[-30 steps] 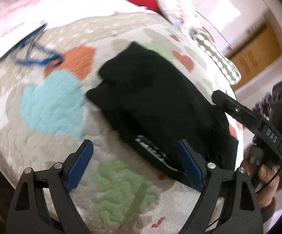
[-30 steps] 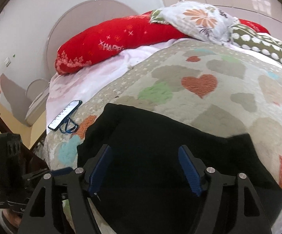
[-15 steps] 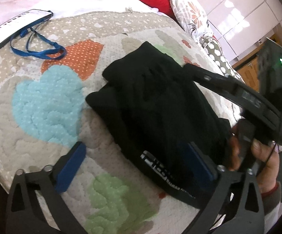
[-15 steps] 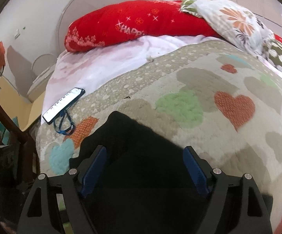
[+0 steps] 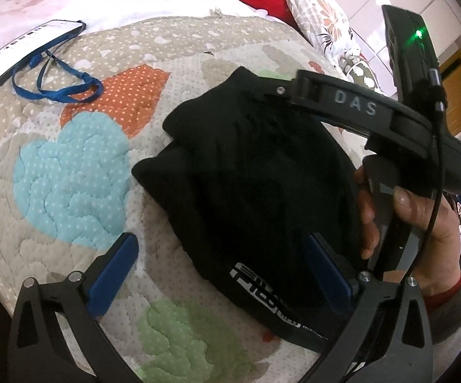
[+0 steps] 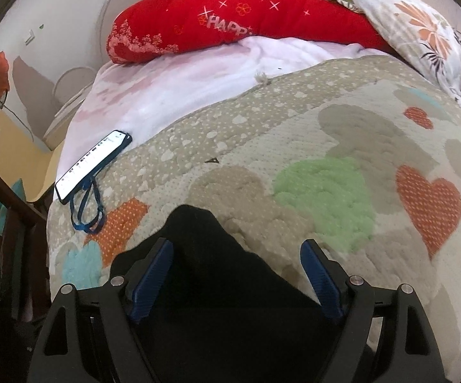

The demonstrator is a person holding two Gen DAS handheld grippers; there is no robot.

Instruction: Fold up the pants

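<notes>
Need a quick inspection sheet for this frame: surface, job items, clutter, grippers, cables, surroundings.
Surface: heart-patterned quilt over a pale sheet.
Job's things: black pants bunched in a folded heap on the quilt, white logo showing.
Clutter: phone with a blue lanyard.
Grippers: left gripper open, straddling the pants' edge; right gripper open above the pants.
Cables: black cable on the right gripper's body.
Surroundings: red pillow, floral pillow.

Soft daylight is filling both views; fisheye curving is bending the edges, dark vignetting is ringing the corners, and the black pants (image 5: 256, 172) are swallowing detail.
</notes>
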